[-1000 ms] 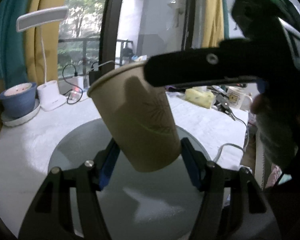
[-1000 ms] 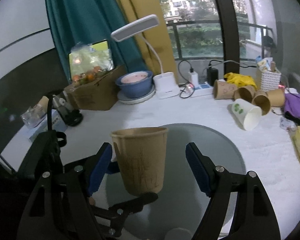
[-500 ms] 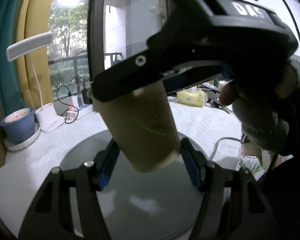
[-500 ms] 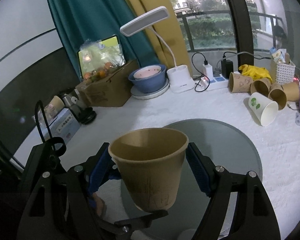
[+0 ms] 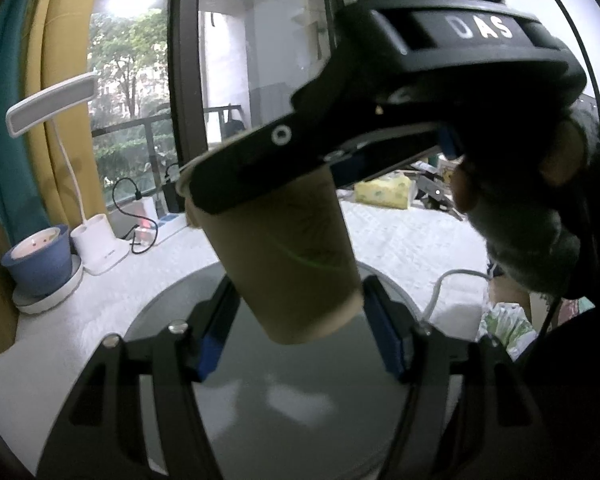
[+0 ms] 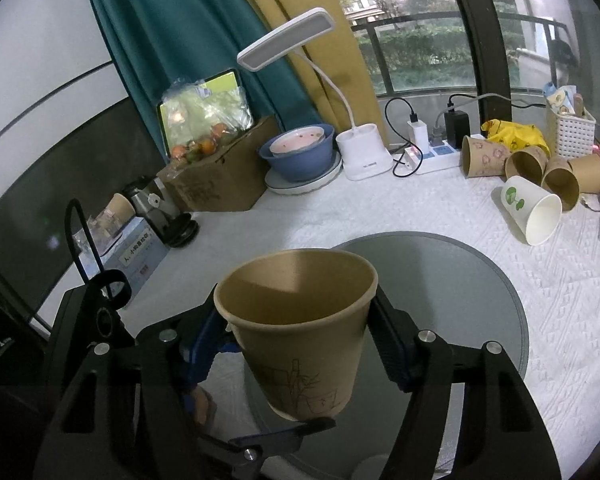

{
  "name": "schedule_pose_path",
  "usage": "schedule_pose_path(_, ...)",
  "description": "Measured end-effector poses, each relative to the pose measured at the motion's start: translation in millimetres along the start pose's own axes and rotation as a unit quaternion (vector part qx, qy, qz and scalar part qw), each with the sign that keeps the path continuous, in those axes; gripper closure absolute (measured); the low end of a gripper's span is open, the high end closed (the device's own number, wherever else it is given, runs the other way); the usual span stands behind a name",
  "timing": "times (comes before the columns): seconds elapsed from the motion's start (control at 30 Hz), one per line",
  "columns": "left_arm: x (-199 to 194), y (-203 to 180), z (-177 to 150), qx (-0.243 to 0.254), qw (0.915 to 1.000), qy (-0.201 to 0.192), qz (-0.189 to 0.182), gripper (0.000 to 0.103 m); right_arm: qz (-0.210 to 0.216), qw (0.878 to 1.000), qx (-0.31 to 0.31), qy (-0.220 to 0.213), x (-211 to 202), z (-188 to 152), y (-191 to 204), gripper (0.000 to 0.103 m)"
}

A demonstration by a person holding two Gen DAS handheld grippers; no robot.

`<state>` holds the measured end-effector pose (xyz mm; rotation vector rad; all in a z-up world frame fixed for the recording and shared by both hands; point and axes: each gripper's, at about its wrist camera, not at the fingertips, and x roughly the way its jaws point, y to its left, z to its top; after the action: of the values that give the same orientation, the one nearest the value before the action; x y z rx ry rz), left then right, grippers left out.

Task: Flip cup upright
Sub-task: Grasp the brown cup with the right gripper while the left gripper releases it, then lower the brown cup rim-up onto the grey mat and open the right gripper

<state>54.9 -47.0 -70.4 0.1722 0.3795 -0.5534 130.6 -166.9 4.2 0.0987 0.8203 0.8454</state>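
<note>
Brown cup [image 6: 300, 328], mouth up, gripped between right tongs [image 6: 300, 332].

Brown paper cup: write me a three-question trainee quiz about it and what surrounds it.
1. True or false: the brown cup has its mouth facing up.
2. What lies below it? A) grey round mat B) blue bowl C) cardboard box
3. Fill in: the white cup on the cloth lies on its ____.
Key: 1 true; 2 A; 3 side.
</note>
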Motion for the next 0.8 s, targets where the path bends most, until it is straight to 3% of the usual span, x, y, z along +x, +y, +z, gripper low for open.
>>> schedule_pose_path(0.1, 2, 2, 1, -0.009, 0.9999, 0.007, -0.002, 0.037, -0.003, 1.0, -0.002, 0.001, 0, 0, 0, 0.033)
schedule_pose_path(0.27, 6, 10, 0, -0.036, 0.999, 0.024, -0.011, 0.021, -0.015, 1.0, 0.0, -0.01, 0, 6, -1, 0.033)
schedule_pose_path(0.43, 7, 26, -7, -0.078, 0.995, 0.059, -0.021, 0.017, -0.049, 0.998, -0.014, -0.028, 3, 14, 1, 0.033)
schedule_pose_path(0.6, -1, 62, -20, -0.143, 0.9861, 0.084, 0.013, 0.017, -0.085, 0.995, -0.028, -0.045, 14, 21, -4, 0.033)
schedule_pose_path(0.8, -12, 101, -25, -0.199, 0.9751, 0.077, 0.061, 0.017, -0.113, 0.991, -0.052, -0.048, 43, 23, -9, 0.033)
